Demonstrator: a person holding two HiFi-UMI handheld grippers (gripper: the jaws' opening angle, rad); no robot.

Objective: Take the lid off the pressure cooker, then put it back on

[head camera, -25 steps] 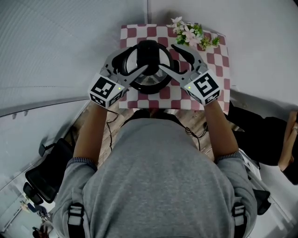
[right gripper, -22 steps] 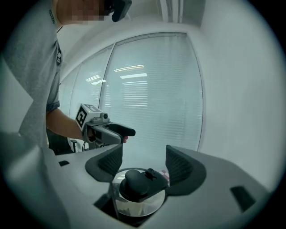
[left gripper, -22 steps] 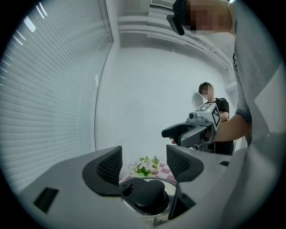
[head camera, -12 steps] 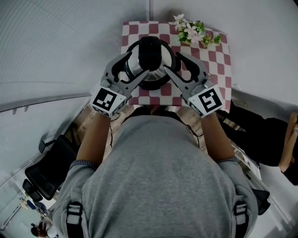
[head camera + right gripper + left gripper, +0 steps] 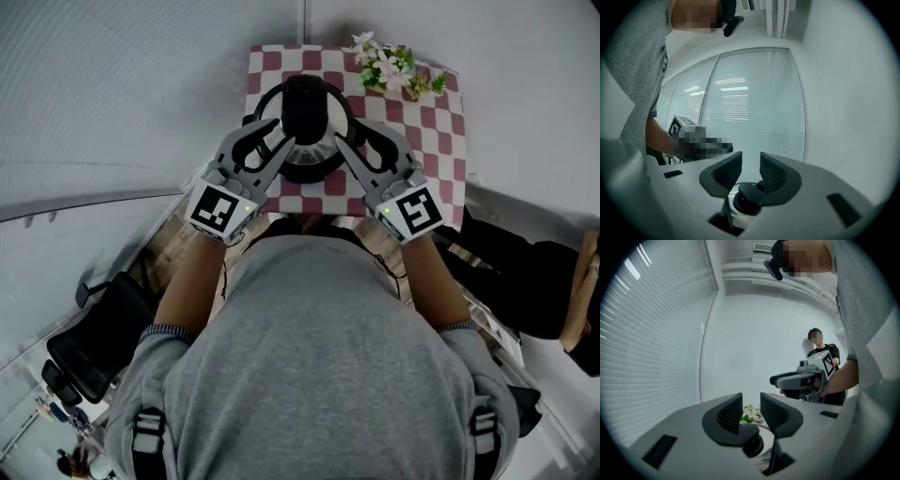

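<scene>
Steel pressure cooker [image 5: 317,155] sits lid-on on the red-and-white checked desk [image 5: 441,103], straight ahead. Its black lid handle [image 5: 305,105] runs lengthwise away from the person. Left gripper [image 5: 272,133] and right gripper [image 5: 354,133] flank it, about equally near. Both have just been closing to a narrow gap, with nothing pinched. Only the gripper views show the handle sitting below the pads, and pink flowers [image 5: 751,412] through the left gap.

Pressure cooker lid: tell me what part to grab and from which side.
Grip the black handle on top of the lid: it stands proud of the smooth metal dome, which offers nothing to pinch. Probably come in level from the near side, since the flowers crowd the far corner.
</scene>
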